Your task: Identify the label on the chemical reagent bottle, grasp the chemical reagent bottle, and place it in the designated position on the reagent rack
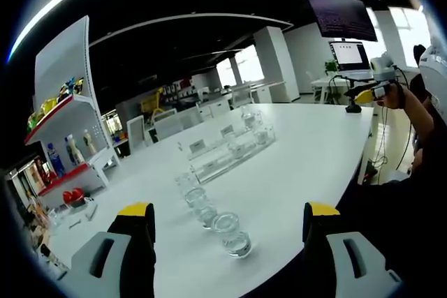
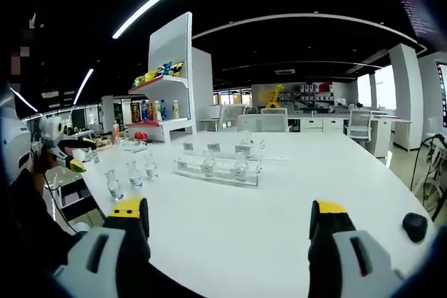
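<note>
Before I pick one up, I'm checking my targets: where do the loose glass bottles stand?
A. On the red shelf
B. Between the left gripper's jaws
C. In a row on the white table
C: the bottles stand in a row on the bare white table, near the clear rack.

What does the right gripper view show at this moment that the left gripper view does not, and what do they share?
Right gripper view alone: a small black object on the table's far right, and rows of office desks and chairs behind.

Left gripper view alone: a lit monitor and a dark hanging screen past the table's end.

Both: the white table, three loose glass reagent bottles in a row, the clear reagent rack holding bottles, the red-trimmed shelf unit, and each view's own open yellow-tipped jaws, holding nothing.
</note>
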Demonstrator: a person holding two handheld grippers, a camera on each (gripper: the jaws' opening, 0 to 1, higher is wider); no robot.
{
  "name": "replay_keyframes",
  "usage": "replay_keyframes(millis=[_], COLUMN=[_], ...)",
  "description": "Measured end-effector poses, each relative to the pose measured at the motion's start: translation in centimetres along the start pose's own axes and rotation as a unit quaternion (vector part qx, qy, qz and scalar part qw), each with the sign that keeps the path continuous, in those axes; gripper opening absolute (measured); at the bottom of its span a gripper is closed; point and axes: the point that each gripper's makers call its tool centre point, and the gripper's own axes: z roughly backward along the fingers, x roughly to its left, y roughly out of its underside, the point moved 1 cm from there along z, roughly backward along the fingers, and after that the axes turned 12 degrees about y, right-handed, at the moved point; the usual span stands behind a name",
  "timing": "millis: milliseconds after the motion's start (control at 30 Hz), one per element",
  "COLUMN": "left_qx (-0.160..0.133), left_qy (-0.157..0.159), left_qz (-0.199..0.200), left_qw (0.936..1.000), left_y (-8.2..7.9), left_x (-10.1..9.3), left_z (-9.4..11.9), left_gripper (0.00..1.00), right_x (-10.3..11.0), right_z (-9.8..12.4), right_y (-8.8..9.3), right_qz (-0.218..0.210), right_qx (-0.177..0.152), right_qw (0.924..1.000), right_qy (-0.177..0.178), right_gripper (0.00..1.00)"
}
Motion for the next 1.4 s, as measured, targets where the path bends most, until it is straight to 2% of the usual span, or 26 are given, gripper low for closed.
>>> replay_keyframes(millis=[467, 733, 1067, 1400], left_qx=[0.007, 0.005, -0.006, -0.007], left_qy=[0.001, -0.003, -0.009, 0.001], left_qz=[-0.009, -0.002, 0.006, 0.007], left_qw=[0.9999, 1.0000, 0.9999, 1.0000], left_y=[0.8, 0.8, 0.2, 0.3], left_x=[-0.2, 0.3, 1.0, 0.2], left_z=[-0.1, 0.0, 0.0, -0.7], left_gripper=[0.87, 0.87, 0.87, 0.87], right_x=[3.6, 4.6, 4.3, 3.8], right_z=[-3.0, -3.7, -3.4, -2.2], right_y=[0.4, 1.0, 0.5, 0.5], right_qz=[0.024, 0.032, 0.030, 0.034], right_qx=[0.004, 0.011, 0.009, 0.004], right_qw=[0.9989, 0.9982, 0.9985, 0.9987], right_qy=[-0.041, -0.050, -0.045, -0.038], right_gripper=[0.90, 0.89, 0.89, 0.88])
